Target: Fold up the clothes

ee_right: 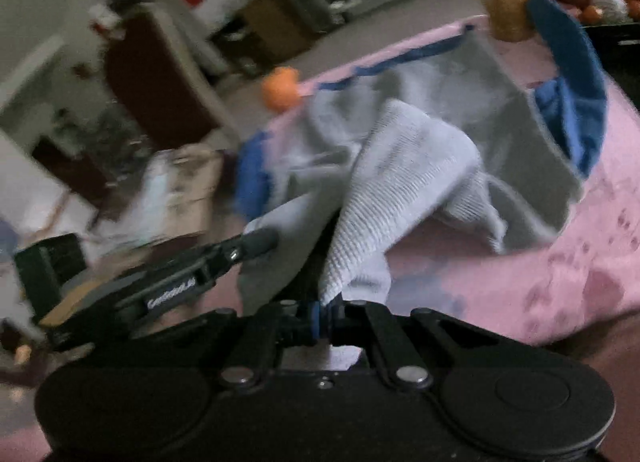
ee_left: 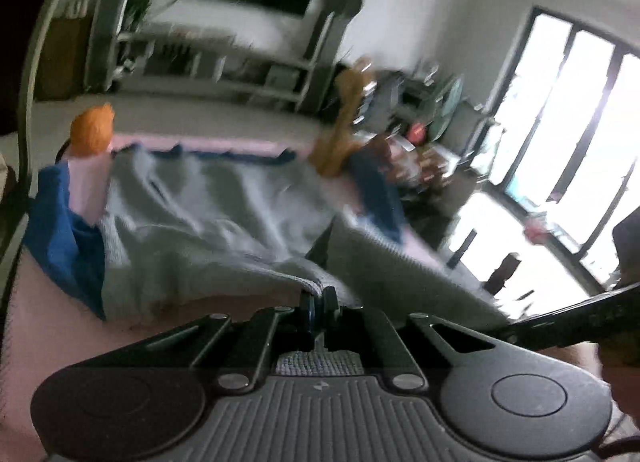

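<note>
On the pink bedspread (ee_right: 520, 262): one grey knit garment (ee_left: 208, 213) with blue sleeves, partly spread, near hem lifted. My left gripper (ee_left: 319, 298) and right gripper (ee_right: 329, 312) are each pinched on that hem. Risk, as I judge it: uneven pull skews the fold; knit slips free.

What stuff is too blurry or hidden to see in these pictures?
- Shelf items: left wrist view, motion blur.
- Outside the window: left wrist view, glare.
- Grey sweater front: both views, bunched folds hide it.
- Orange toy: right wrist view, blurred.
- Left gripper fingertips: cloth covers them.
</note>
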Tool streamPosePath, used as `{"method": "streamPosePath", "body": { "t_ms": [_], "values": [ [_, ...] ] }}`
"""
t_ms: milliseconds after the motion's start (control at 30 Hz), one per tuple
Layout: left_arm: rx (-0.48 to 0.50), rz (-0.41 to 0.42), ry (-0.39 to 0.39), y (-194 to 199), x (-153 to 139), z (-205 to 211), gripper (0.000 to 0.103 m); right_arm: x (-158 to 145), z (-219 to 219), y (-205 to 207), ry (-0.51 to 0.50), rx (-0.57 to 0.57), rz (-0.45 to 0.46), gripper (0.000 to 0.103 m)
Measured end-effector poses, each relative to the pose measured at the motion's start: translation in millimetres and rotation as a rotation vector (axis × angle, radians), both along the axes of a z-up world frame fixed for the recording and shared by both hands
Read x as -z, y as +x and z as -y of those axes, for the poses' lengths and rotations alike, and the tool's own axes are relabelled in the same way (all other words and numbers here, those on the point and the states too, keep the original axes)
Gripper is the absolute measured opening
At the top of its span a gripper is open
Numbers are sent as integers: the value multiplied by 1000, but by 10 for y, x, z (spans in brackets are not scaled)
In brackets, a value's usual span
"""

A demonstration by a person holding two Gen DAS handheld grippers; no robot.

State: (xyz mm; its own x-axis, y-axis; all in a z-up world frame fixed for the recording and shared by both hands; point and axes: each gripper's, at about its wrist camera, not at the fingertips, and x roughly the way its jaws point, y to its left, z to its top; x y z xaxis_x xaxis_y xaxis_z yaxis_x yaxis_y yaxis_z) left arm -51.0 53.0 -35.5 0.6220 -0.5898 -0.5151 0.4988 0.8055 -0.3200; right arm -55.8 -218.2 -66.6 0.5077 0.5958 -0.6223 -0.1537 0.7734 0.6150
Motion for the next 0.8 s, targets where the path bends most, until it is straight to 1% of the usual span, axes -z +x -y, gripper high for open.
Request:
{"method": "streamPosePath", "body": {
  "t_ms": [67, 167, 233, 300, 333, 367, 400, 433, 533, 567, 600, 633, 667, 733, 800],
  "values": [
    [18, -44, 9, -172, 6, -37, 0, -29, -27, -184, 17, -34, -47, 3],
    [28, -137, 79, -347, 208, -36, 0, 139, -71, -333, -26, -41, -143, 3],
    [-12, -197, 128, -309, 354, -44, 0, 299, -89, -332, -49, -31, -199, 3],
    [-87, -265, 116, -205, 425, -133, 1, 396, -99, -277, -54, -8, -223, 3],
    [-123, -276, 117, -153, 431, -183, 11, 418, -103, -240, -47, 4, -224, 3],
    [-164, -276, 137, -96, 422, -224, 16, 401, -101, -219, -40, 10, -218, 4],
    [-206, -275, 160, -38, 410, -264, 31, 375, -98, -201, -33, 13, -209, 4],
    [-244, -277, 169, 62, 411, -316, 43, 349, -95, -183, -27, 17, -200, 5],
    [-357, -285, 190, 386, 422, -480, 46, 285, -70, -129, -14, 19, -181, 10],
    [-394, -287, 196, 494, 425, -534, 50, 287, -45, -105, -15, 29, -181, 10],
    [-432, -289, 203, 602, 429, -588, 58, 290, -19, -81, -17, 39, -181, 10],
    [-469, -291, 210, 710, 432, -643, 63, 308, 12, -61, -16, 54, -182, 10],
    [-515, -298, 219, 883, 460, -713, 65, 328, 49, -50, -14, 73, -183, 10],
    [-591, -336, 253, 1314, 581, -814, 65, 364, 110, -13, -9, 117, -176, 6],
    [-638, -373, 303, 1723, 728, -821, 65, 405, 146, 36, -5, 144, -172, 6]
  ]
}}
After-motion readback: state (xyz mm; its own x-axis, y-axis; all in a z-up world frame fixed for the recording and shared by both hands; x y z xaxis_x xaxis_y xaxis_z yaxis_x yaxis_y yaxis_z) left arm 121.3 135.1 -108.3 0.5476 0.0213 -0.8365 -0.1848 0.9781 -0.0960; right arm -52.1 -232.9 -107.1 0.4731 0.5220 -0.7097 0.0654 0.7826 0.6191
